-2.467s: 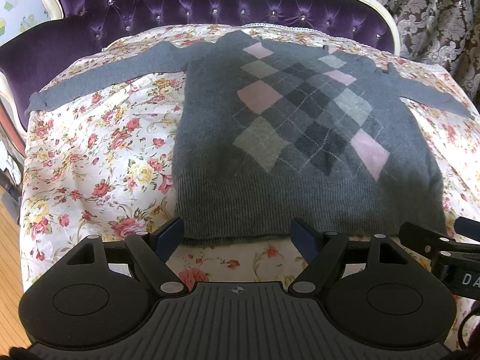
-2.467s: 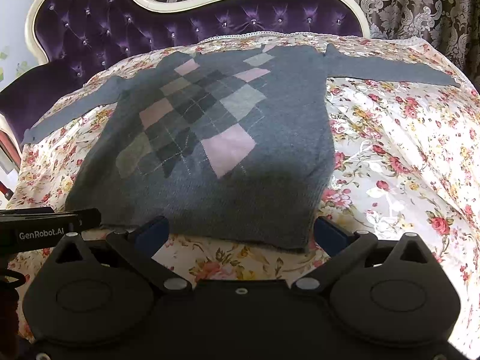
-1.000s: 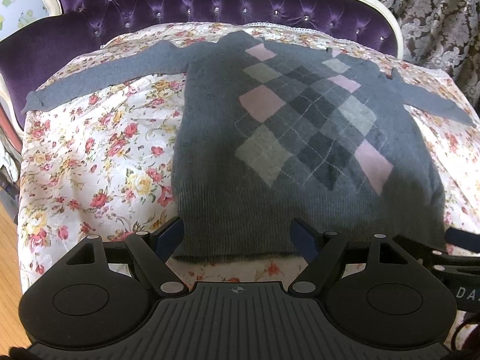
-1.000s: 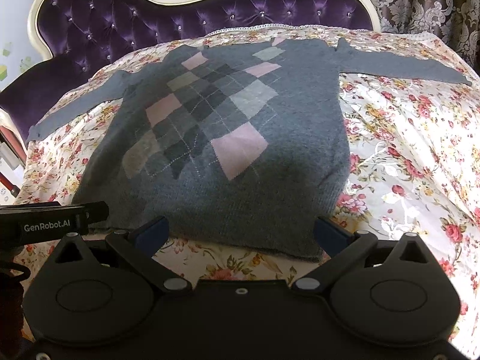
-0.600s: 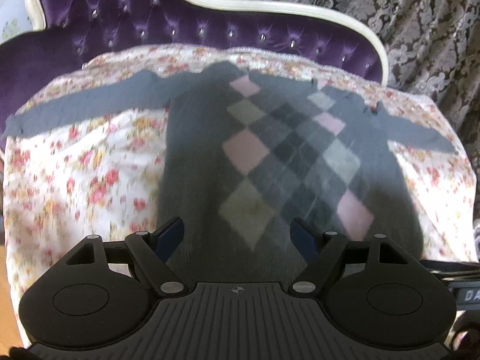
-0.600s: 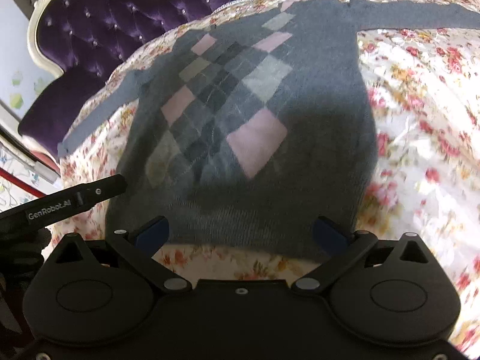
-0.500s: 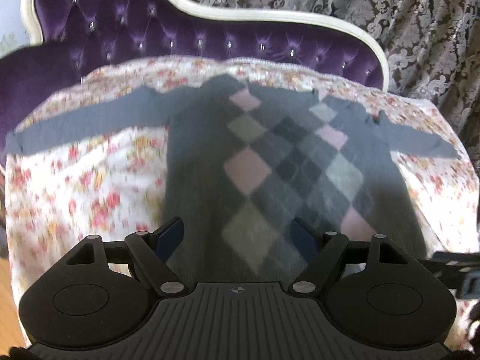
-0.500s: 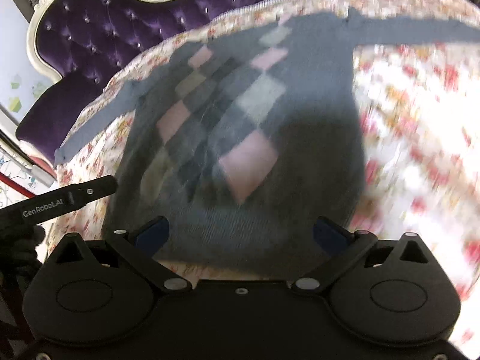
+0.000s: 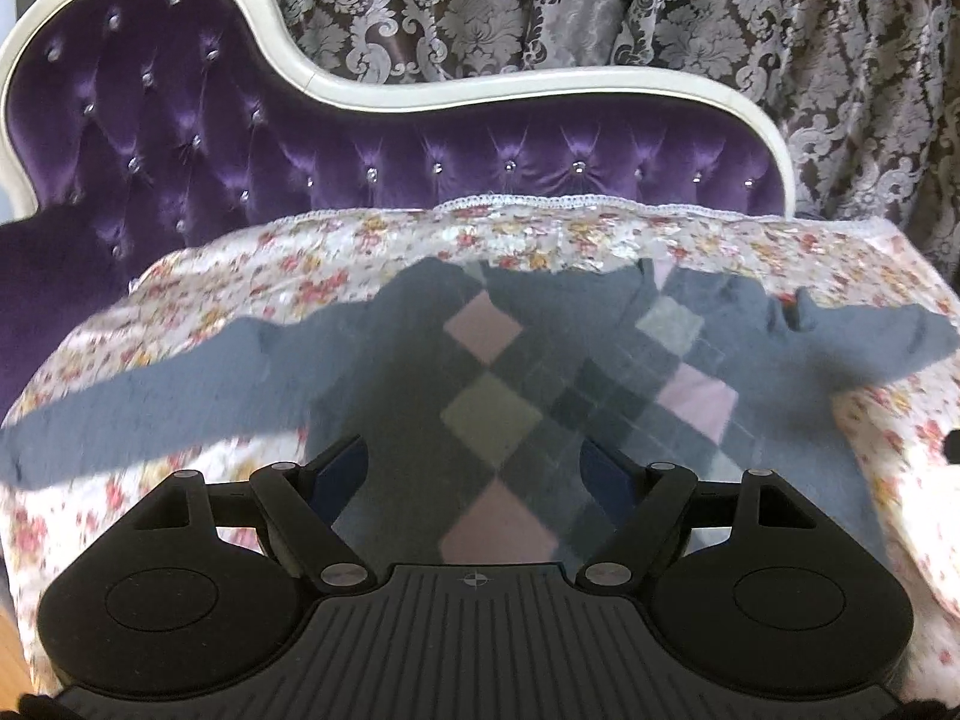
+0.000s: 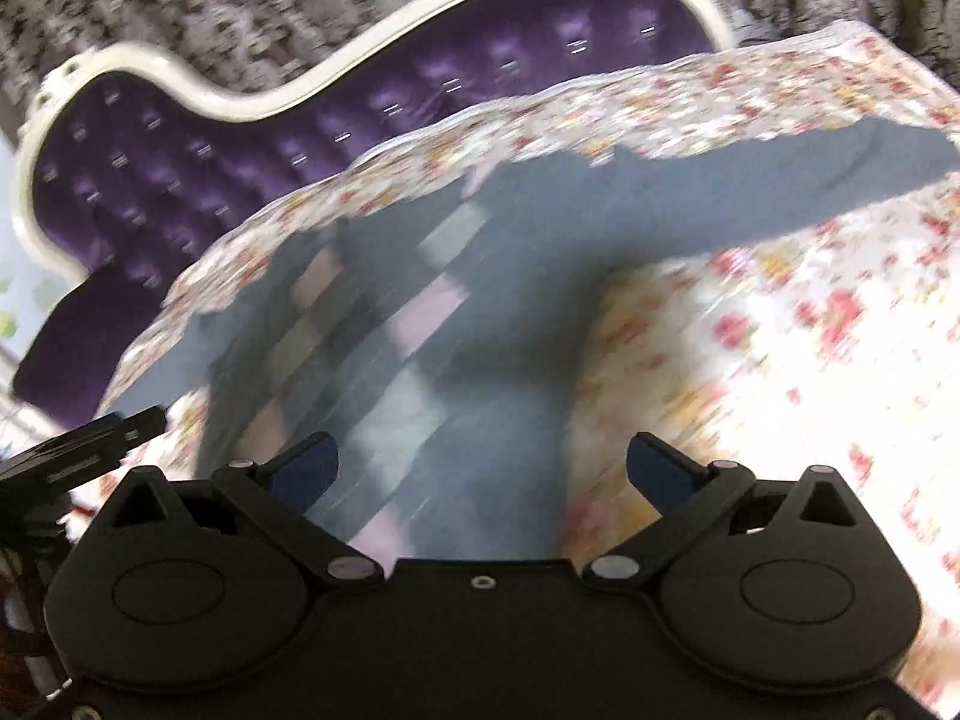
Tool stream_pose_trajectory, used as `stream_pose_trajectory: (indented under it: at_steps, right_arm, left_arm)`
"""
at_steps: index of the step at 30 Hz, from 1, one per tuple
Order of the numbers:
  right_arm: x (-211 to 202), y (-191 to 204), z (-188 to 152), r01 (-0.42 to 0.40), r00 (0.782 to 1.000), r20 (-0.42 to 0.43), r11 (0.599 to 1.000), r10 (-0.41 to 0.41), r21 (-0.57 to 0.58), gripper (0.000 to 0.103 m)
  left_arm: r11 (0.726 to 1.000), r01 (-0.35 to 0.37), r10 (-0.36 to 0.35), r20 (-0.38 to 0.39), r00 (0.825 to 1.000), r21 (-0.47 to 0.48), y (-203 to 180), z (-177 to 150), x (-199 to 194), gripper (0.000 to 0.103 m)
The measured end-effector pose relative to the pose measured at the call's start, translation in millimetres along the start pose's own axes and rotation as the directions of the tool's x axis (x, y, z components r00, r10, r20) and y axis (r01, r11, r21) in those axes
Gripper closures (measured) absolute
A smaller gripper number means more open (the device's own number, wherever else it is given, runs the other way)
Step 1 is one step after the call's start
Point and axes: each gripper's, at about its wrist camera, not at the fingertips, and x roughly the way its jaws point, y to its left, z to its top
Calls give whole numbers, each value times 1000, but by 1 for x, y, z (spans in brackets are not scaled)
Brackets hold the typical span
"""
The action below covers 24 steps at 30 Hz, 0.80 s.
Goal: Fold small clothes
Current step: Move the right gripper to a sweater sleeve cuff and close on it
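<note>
Both hand-held grippers, left (image 9: 474, 474) and right (image 10: 483, 468), gape released above sweater (image 9: 498, 414).

The sweater (image 9: 492, 396) lay flat on the bedspread (image 9: 180, 300), front up, its neck toward the headboard (image 9: 420, 144) and both sleeves spread outward — one to the left, one to the right. A curtain (image 9: 660, 12) hung behind the headboard. The left tongs (image 9: 474, 468) stood over the sweater's middle; the right tongs (image 10: 480, 468) were over its right flank, both with fingers spread apart.
</note>
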Motion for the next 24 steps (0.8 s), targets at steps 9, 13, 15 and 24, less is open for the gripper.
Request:
stream_pose_trajectory:
  at_steps: [9,13,15,24]
  right_arm:
    - [48,-87,49,112,993,25,989,-115,95,1]
    - [57,-133,67,195,972,104,971,-210,142,1]
    - [58,-152,75,235,953,161,961,-257,145,1]
    - [69,-233,93,177,934,241,929,-262,324,1]
  left_arm:
    - [1000,1,-1,16,1000,6,-16,21,63,26]
    - [1000,-13,13,30,999,17,-26,25,90,26]
    - [999,-21,20,25,999,34,-31,25,106,26]
    - [1000,-8,8,-43,999,0,-35,11,153,23]
